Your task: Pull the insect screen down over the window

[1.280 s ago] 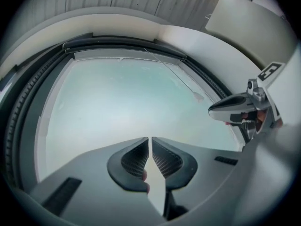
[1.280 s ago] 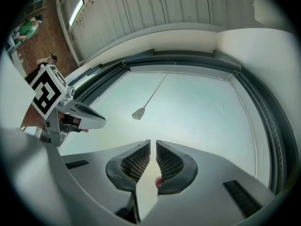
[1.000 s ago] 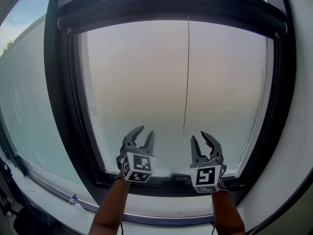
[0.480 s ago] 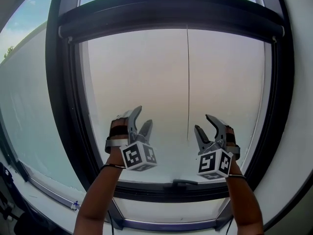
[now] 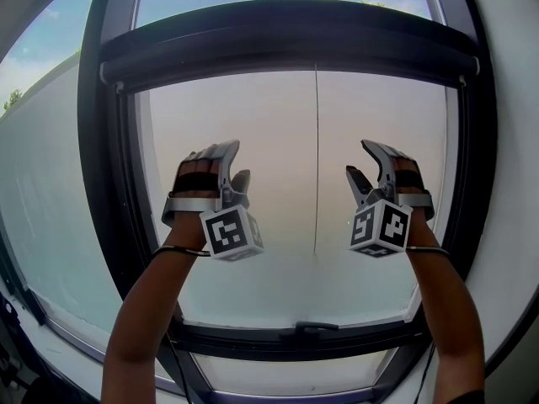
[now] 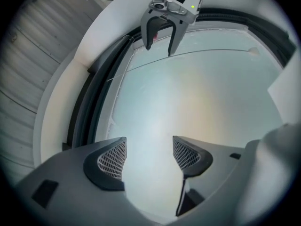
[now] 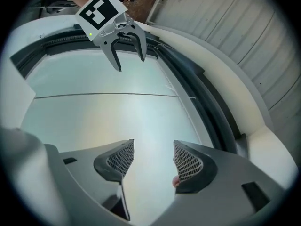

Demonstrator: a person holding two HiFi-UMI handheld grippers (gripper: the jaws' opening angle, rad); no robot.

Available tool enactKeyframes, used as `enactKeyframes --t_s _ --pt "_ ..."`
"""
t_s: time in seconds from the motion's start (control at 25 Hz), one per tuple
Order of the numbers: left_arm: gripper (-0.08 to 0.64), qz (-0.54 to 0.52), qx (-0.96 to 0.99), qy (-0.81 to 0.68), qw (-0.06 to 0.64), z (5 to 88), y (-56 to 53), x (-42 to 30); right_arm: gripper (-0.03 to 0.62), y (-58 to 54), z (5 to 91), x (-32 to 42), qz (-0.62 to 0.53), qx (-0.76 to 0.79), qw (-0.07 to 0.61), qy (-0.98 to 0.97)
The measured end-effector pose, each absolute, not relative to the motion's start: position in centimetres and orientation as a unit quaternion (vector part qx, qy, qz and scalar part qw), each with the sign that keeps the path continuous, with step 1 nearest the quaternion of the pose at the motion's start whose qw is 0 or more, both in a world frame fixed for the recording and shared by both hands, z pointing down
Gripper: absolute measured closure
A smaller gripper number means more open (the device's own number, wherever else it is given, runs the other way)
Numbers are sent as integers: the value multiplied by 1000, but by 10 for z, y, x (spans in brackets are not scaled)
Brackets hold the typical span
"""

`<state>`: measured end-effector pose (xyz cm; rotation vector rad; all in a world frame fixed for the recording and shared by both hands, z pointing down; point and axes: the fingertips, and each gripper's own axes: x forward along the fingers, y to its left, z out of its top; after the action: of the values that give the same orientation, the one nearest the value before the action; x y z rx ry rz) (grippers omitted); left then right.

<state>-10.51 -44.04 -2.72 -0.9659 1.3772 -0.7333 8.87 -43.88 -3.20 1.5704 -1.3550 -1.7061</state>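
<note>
Left tongs and right tongs have just been opening: jaws wide, nothing between them. The insect screen looks fully down, with its bottom bar at the sill. If that bar isn't latched, the screen could spring back up, and a stray tip could poke the mesh.

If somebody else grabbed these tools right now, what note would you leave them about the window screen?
Left tool: open, empty, jaws just opened wider, raised in front of the screen.
Right tool: the same.
The screen's bottom bar sits at the bottom of the window frame; the cord hangs free.
Done: the screen looks pulled down.
Left: probably just check that the bar holds.
</note>
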Motion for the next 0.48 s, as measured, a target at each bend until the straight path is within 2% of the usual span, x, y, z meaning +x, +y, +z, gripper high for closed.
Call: enactKeyframes --t_s 0.2,0.48 --pt "270 -301 -392 600 629 -83 -426 -94 350 -433 -86 90 -637 577 233 -455" --pt "258 -289 -414 624 597 -134 -433 -112 340 -433 -137 94 -654 586 258 -403"
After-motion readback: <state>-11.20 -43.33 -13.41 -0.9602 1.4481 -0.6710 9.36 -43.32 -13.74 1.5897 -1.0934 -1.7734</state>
